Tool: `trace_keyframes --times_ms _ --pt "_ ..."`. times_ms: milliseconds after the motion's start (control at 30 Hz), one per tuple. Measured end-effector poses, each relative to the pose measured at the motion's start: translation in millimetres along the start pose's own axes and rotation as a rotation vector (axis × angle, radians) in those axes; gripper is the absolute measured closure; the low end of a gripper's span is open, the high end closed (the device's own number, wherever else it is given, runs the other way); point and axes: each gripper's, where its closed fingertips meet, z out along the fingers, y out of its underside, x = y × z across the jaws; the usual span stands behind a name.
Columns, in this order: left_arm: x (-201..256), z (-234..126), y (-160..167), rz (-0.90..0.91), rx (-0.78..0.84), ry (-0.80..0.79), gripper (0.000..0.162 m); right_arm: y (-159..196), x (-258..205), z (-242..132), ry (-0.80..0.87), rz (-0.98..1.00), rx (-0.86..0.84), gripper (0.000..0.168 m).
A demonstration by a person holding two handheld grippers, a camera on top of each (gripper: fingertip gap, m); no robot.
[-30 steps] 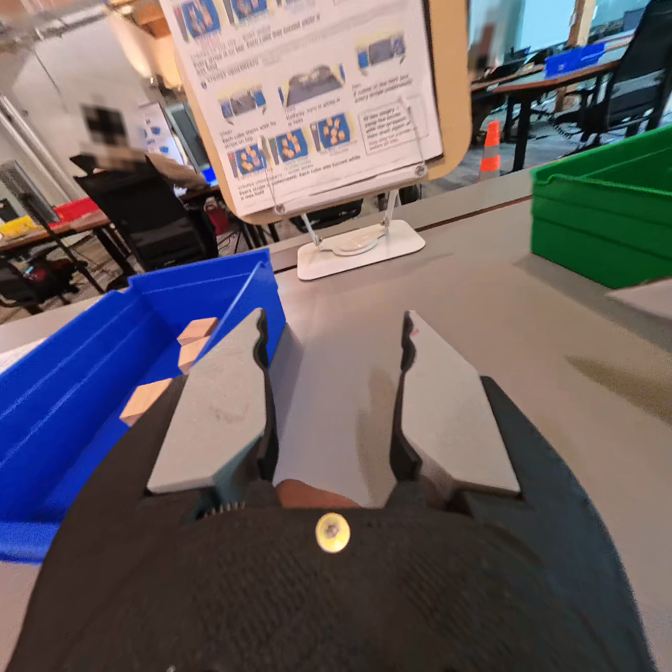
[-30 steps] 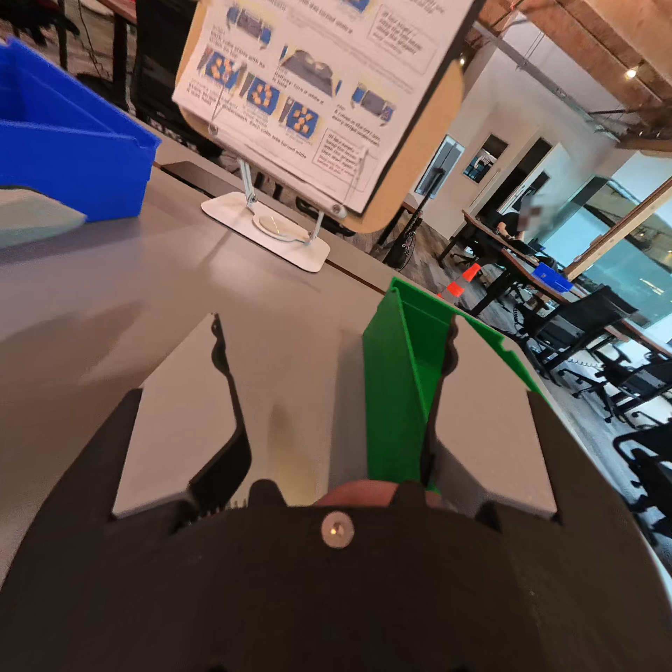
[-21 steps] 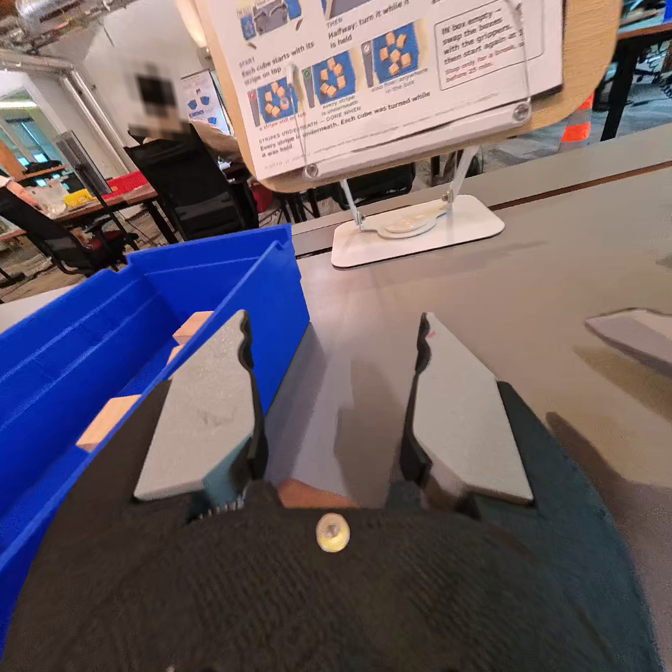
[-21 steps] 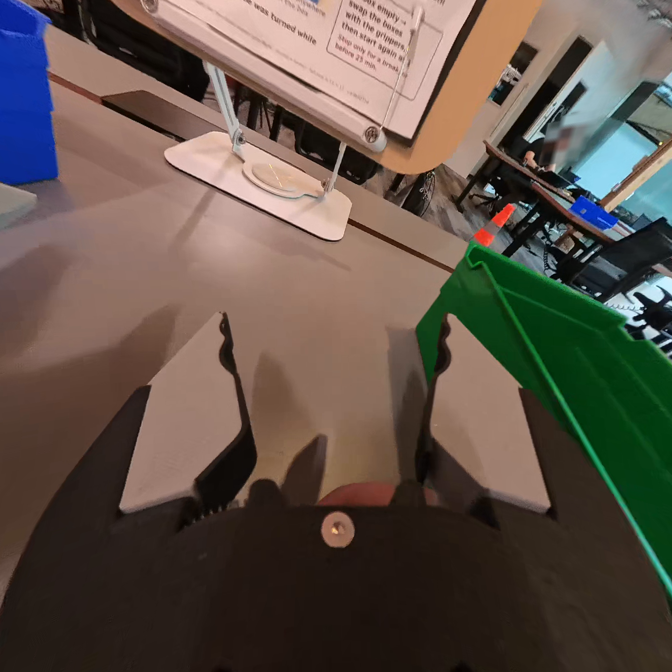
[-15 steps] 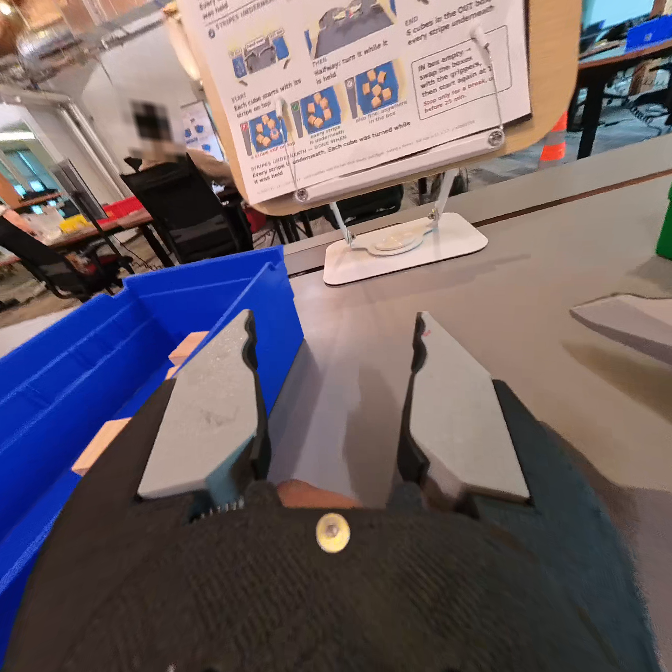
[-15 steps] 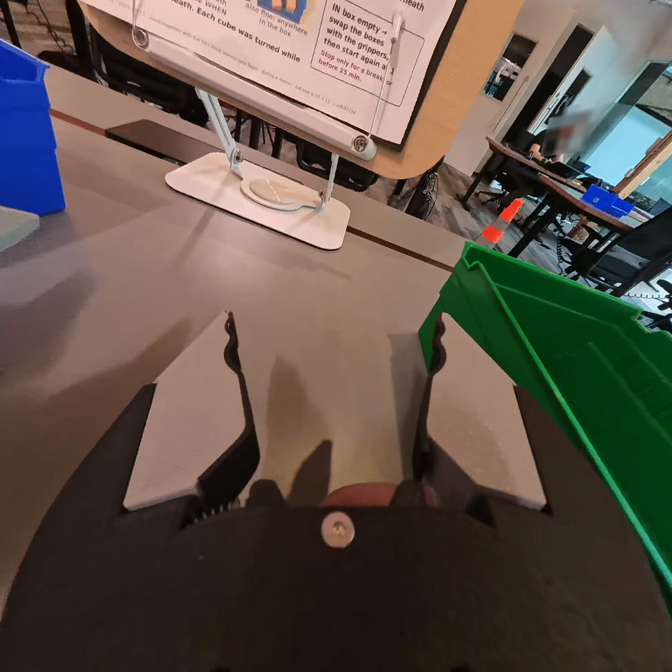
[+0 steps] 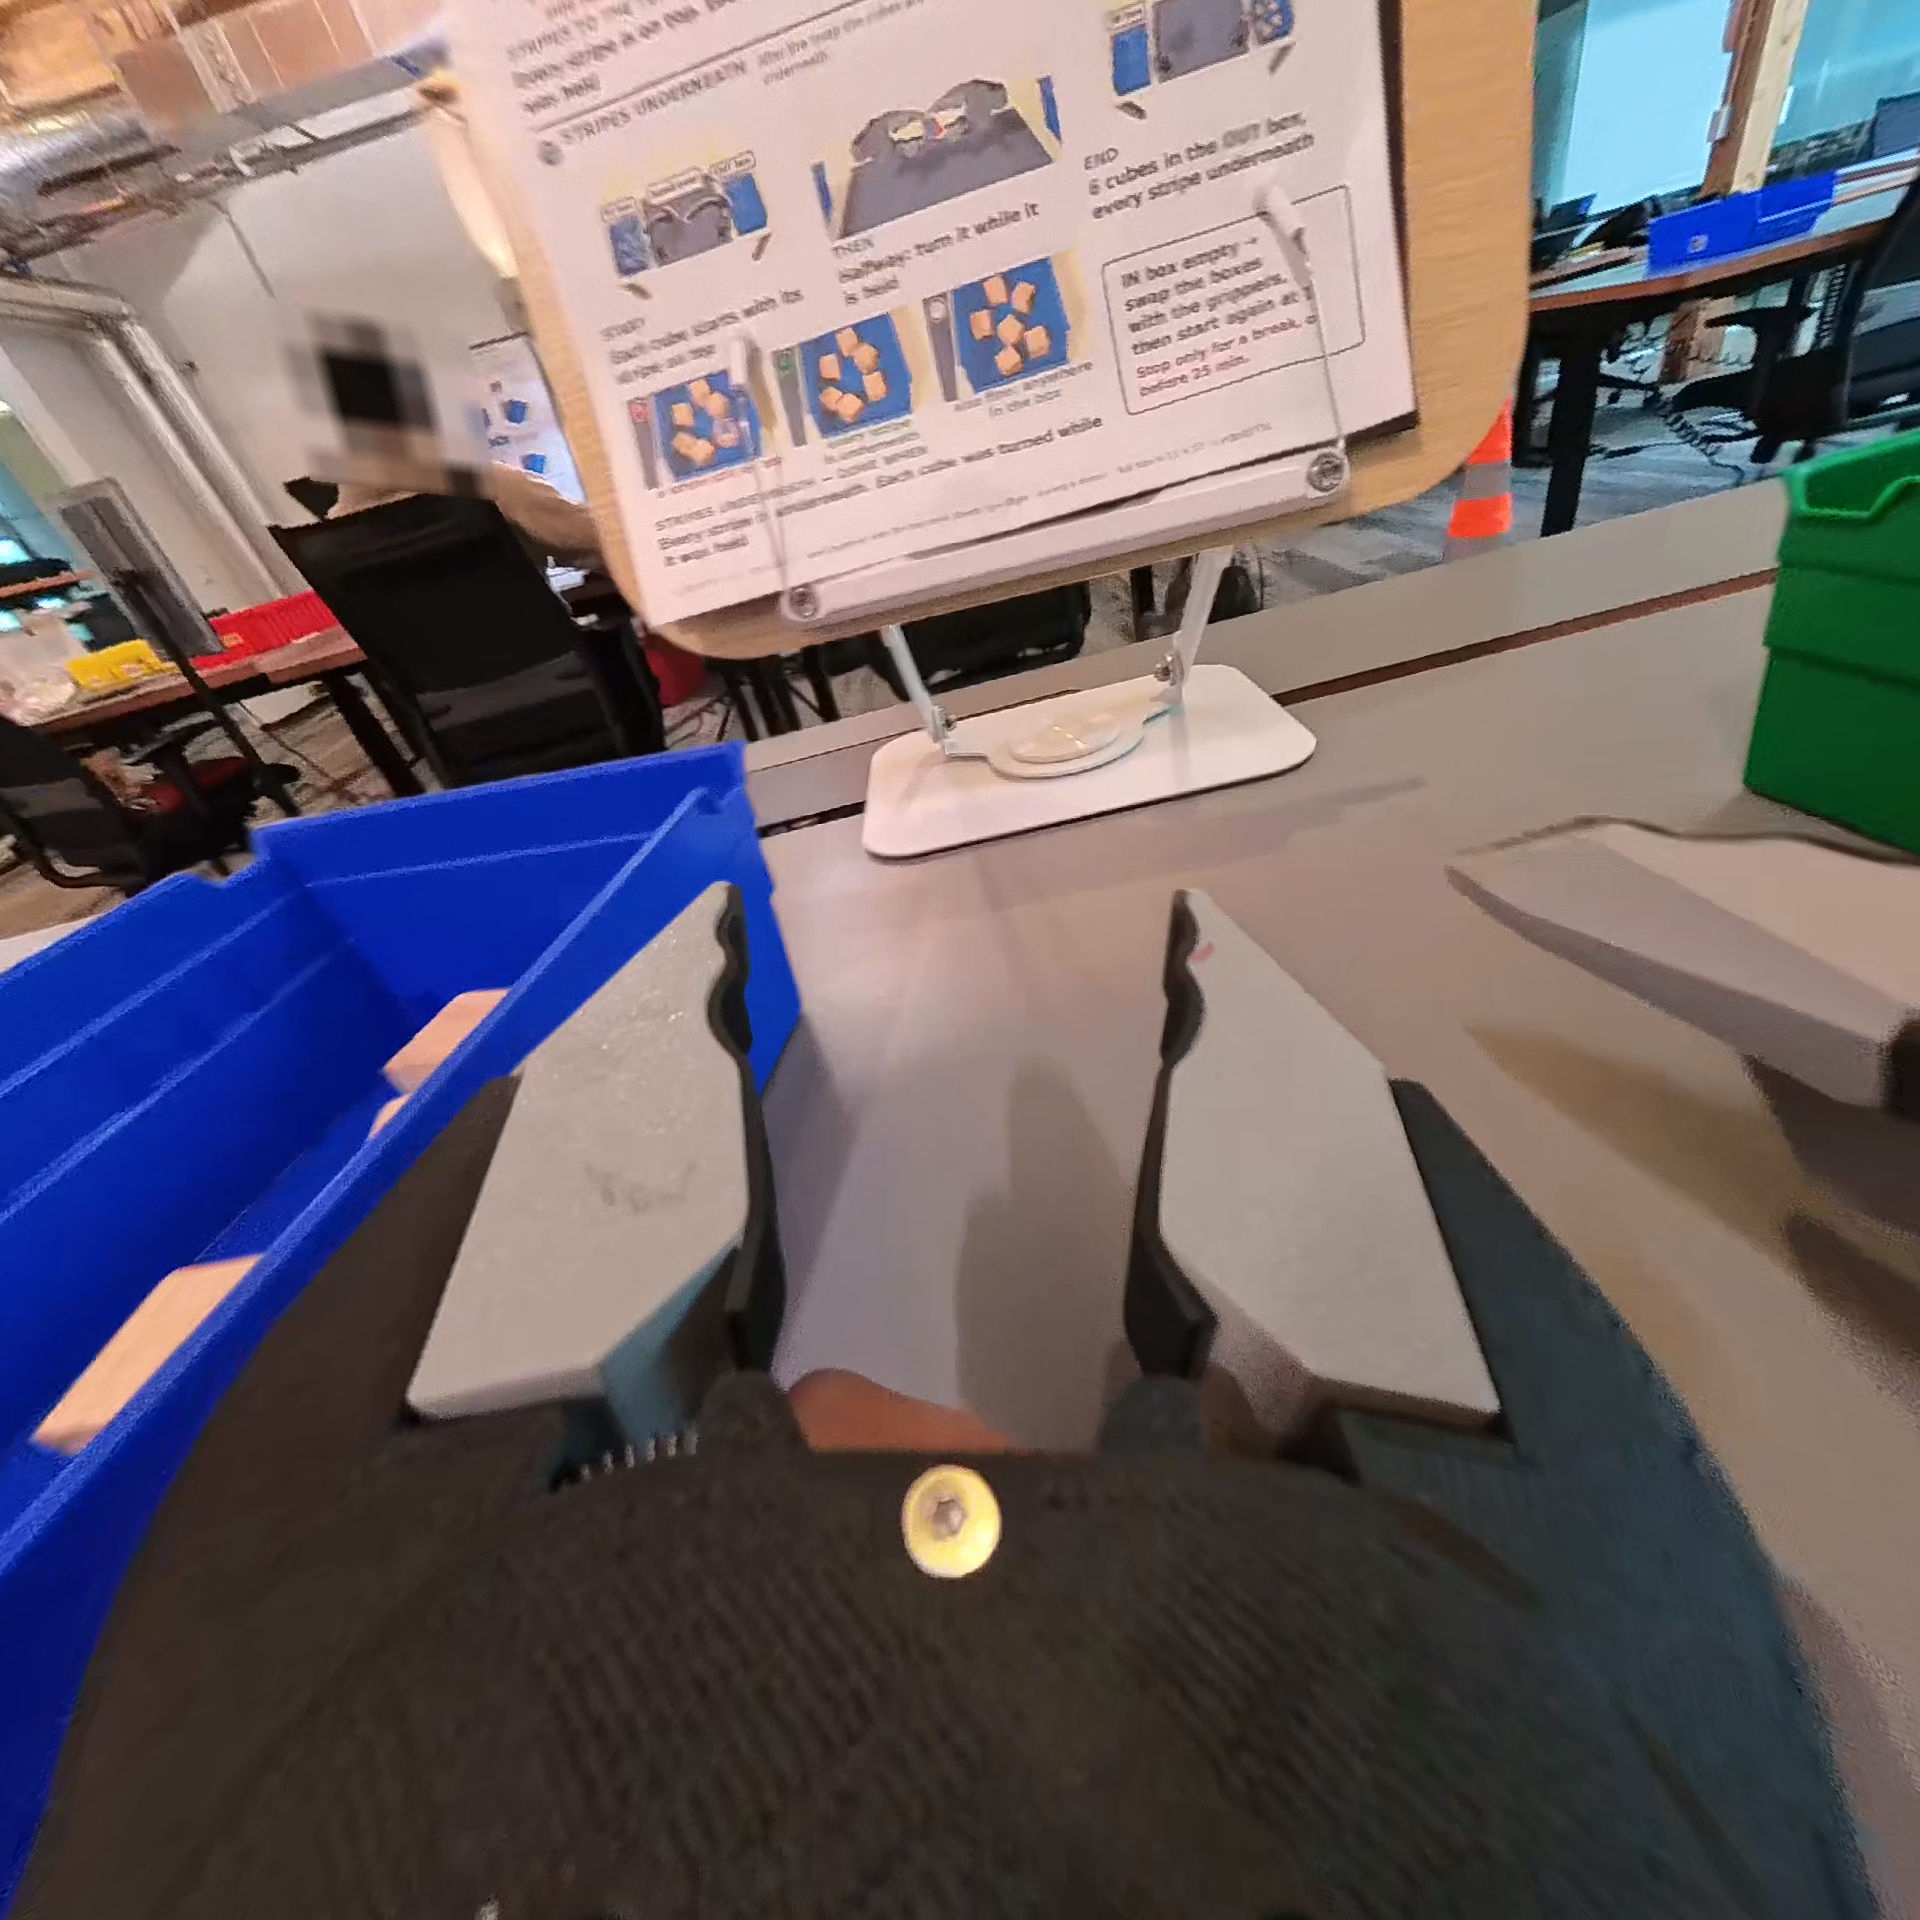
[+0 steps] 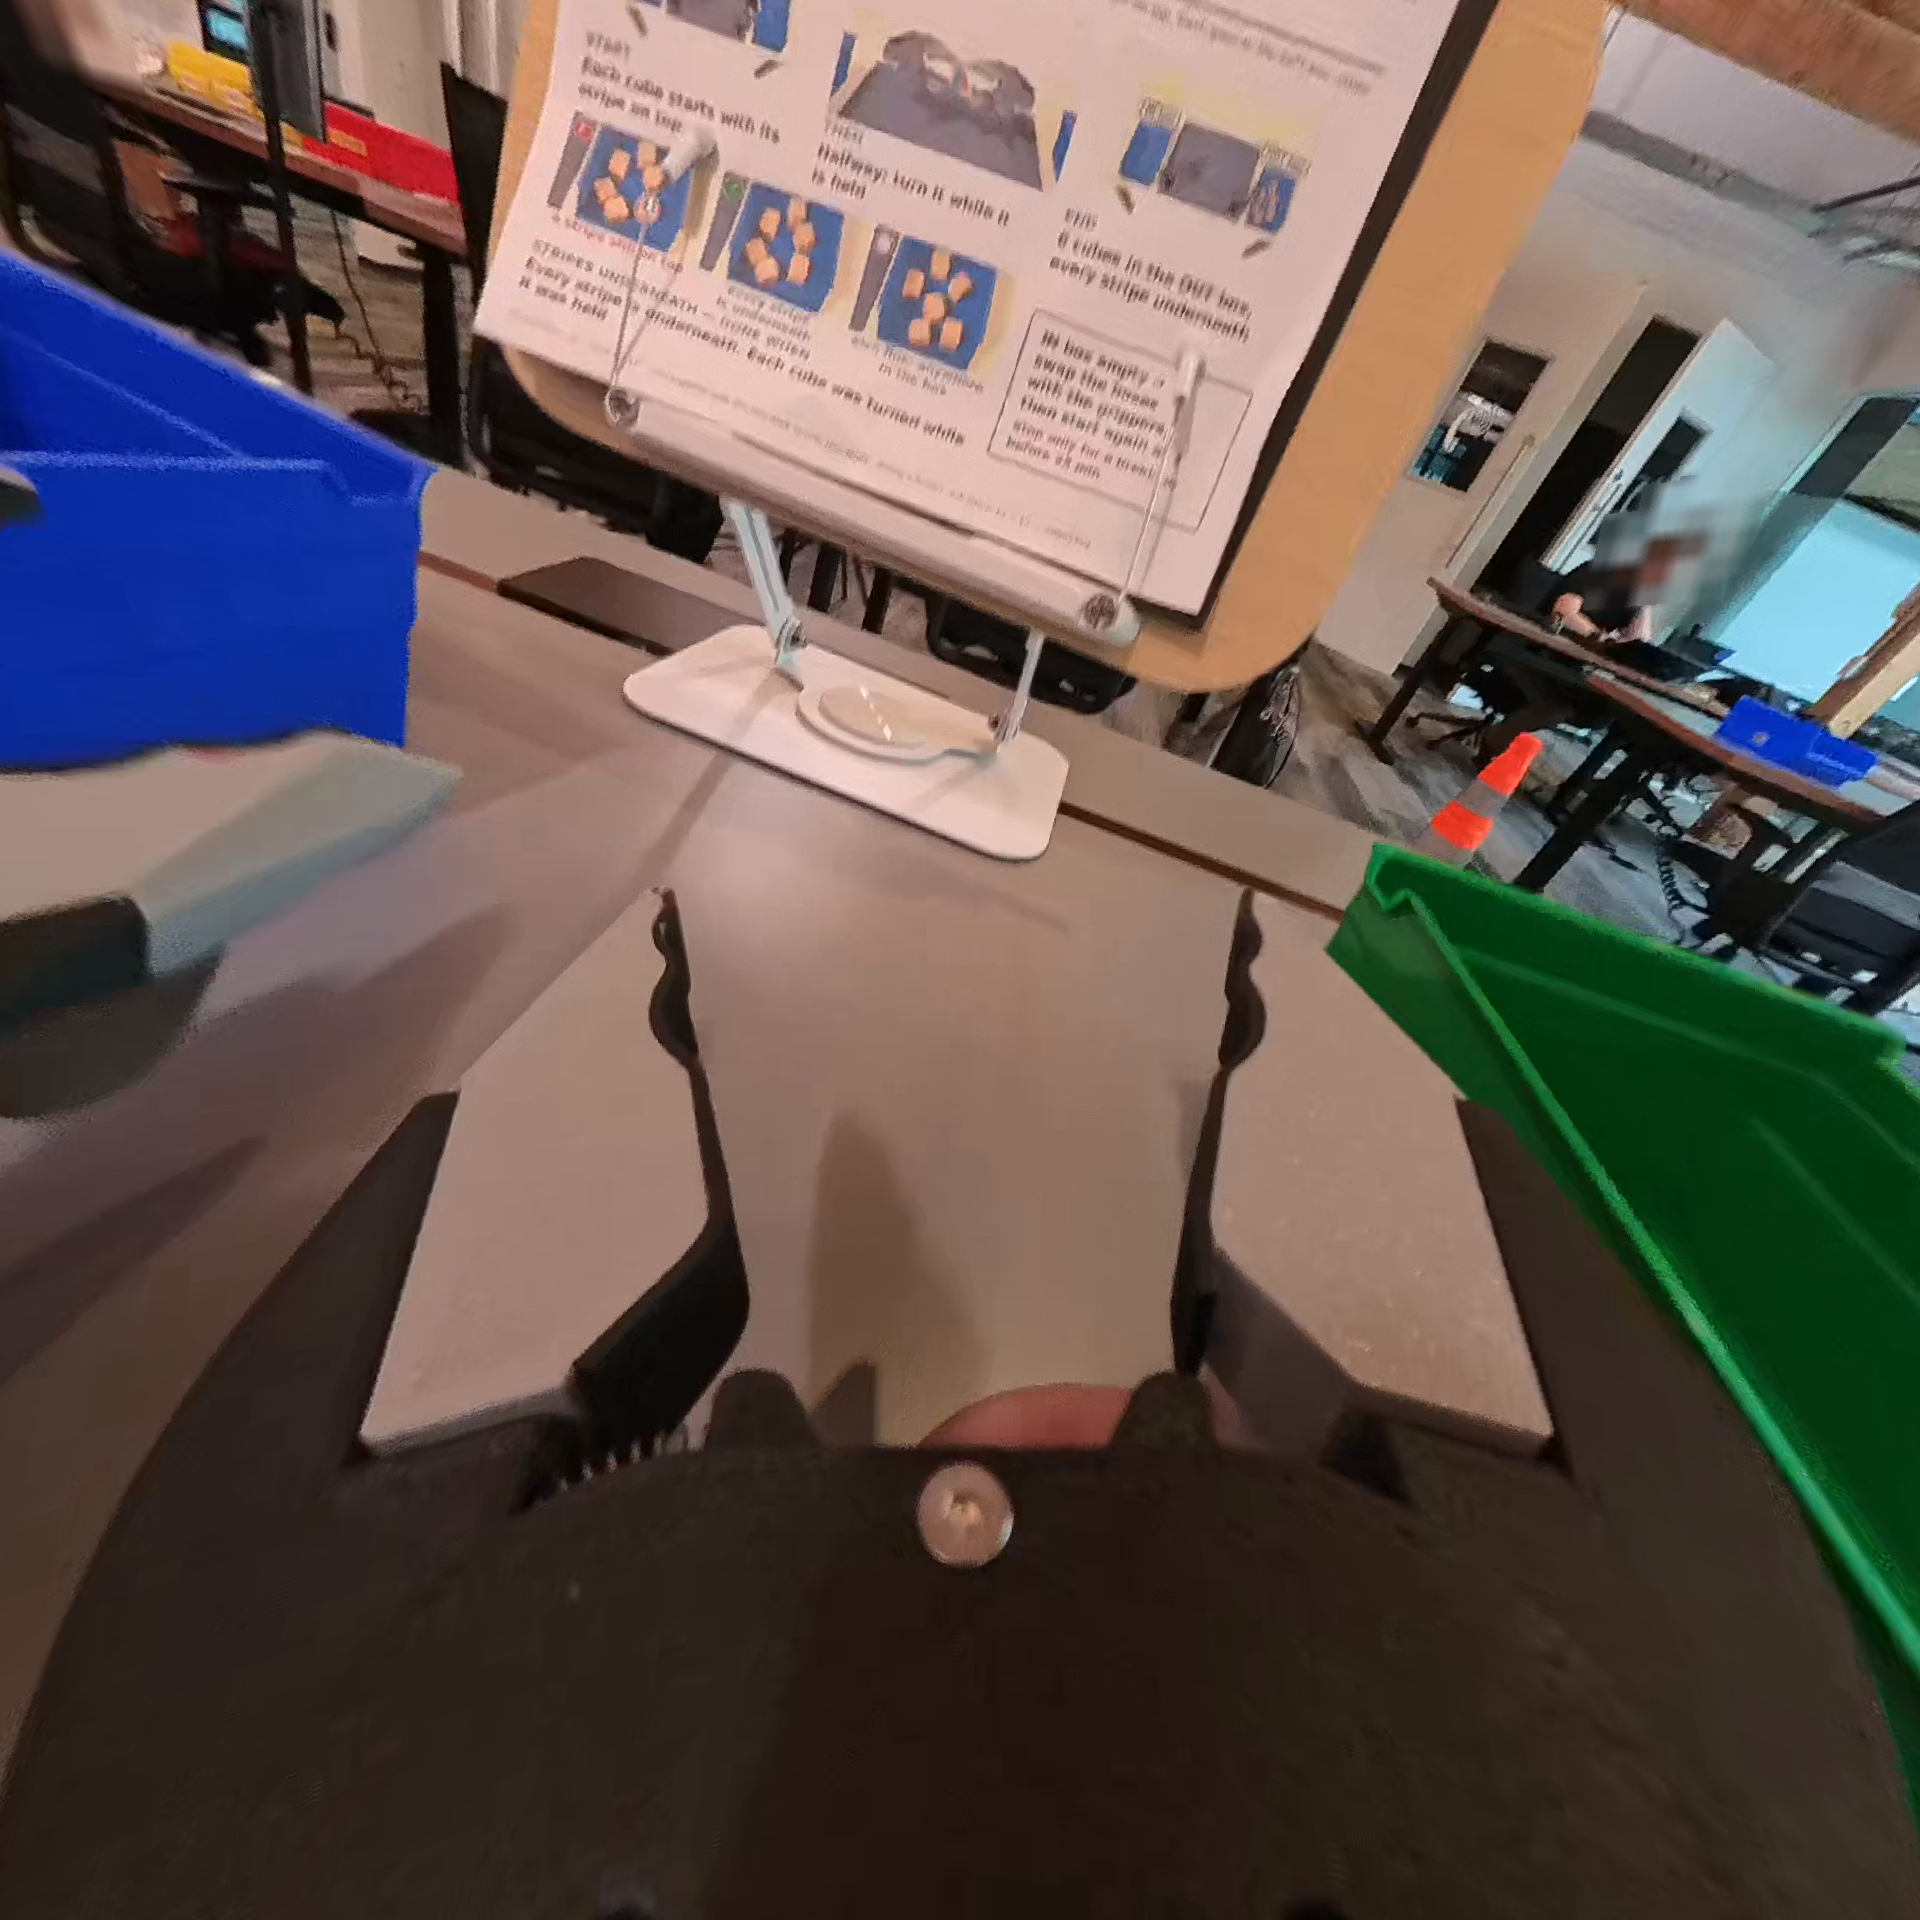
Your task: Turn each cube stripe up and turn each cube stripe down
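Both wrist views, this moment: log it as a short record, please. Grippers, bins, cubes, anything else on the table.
left gripper: open, empty, over bare table beside the blue bin
right gripper: open, empty, over bare table beside the green bin
blue bin: on the left, holds wooden cubes; at least two partly visible, stripes cannot be told
green bin: on the right, no cubes seen in the visible part
instruction sheet on stand: upright at the table's far edge, between the bins
table: grey
cube in hand: none
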Motion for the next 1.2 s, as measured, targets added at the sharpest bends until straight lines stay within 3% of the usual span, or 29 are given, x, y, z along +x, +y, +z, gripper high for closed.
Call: trace_keyframes --times_ms 167,267,400,500,700,933,1100,1200 --pt "13 57 -12 0.072 0.014 0.009 0.078 -31 1 50 -0.002 -0.024 0.071 0.065" --pt "14 80 -4 0.083 0.004 0.021 0.080 -25 6 62 0.017 -0.128 0.115 0.070" --pt "13 85 -4 0.058 0.007 0.018 0.081 -12 2 63 -0.072 0.021 0.047 0.070" --pt "14 78 -4 0.100 0.011 0.019 0.083 -15 -1 56 -0.066 -0.009 0.056 0.071" --pt "18 44 1 0.097 -0.011 0.075 0.087 -3 -17 38 -0.118 0.046 0.010 0.079" --pt "21 -8 5 0.034 -0.046 0.152 0.090 9 -42 24 -0.326 0.217 -0.060 0.086" --pt "7 -82 -13 0.075 0.005 0.197 0.090 14 -36 17 -0.346 0.269 -0.080 0.086" --pt "-38 -127 -26 0.107 0.044 0.100 0.111 18 -27 21 -0.286 0.265 -0.111 0.091"
